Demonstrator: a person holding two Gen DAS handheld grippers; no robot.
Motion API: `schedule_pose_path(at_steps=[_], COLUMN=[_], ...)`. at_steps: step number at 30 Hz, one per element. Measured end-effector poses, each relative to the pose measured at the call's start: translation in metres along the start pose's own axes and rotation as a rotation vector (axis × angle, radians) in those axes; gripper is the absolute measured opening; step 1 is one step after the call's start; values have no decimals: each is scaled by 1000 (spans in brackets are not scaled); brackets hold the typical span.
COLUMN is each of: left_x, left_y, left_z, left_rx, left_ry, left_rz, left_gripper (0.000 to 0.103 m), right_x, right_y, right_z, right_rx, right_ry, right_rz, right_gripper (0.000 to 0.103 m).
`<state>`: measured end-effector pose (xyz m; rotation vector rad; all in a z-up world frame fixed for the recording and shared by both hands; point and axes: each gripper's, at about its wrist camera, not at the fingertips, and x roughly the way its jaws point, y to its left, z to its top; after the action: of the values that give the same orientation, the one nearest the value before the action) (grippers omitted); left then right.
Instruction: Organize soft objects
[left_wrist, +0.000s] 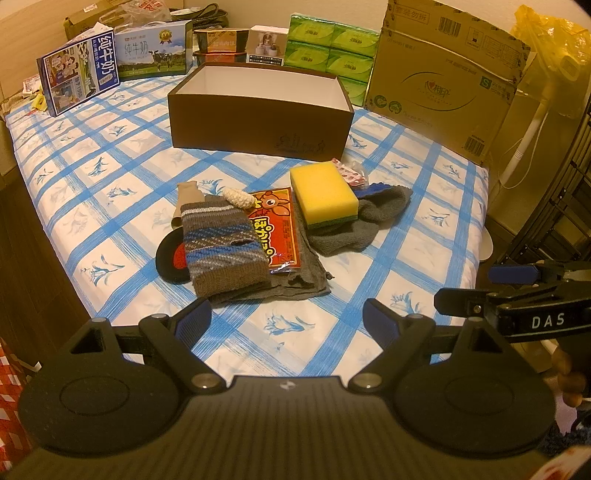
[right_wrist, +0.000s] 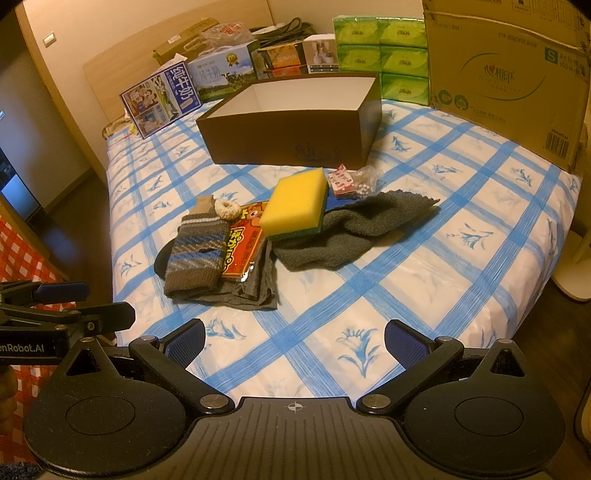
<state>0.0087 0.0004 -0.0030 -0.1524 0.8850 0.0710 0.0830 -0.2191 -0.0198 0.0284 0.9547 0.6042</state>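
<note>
Yellow sponge (left_wrist: 323, 192) sits mid-bed on a grey towel (left_wrist: 360, 225); striped knit sock (left_wrist: 221, 243) at its 8 o'clock, touching an orange packet (left_wrist: 275, 227). Brown open box (left_wrist: 258, 110) at 12 o'clock on the blue-checked bed (left_wrist: 424, 229). Left hand-held gripper (left_wrist: 286, 323) and right hand-held gripper (right_wrist: 293, 341) both released, empty, at 6 o'clock.

Blue-checked bed (left_wrist: 406, 236) (cartons at the back): brown box (left_wrist: 258, 122), grey towel (left_wrist: 354, 229), grey cloth (left_wrist: 295, 280).
</note>
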Motion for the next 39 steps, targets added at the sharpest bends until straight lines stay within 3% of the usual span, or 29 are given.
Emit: schedule_pose_path(at_steps=[16,26,39], left_x=[9,28,69], left_y=[8,23,50], left_z=[-1,11,29], left_rx=[-12,-34,-71], left_ry=[1,-4,1], left_rz=[12,59,87], left_gripper=[88,88,84], right_x=[7,19,58], right_y=[-3,-8,5], right_z=[2,4,25], right_rx=[12,2,-39], right_ry=[-1,-37,-50], right_rz=[3,23,102], right_gripper=[103,102,85])
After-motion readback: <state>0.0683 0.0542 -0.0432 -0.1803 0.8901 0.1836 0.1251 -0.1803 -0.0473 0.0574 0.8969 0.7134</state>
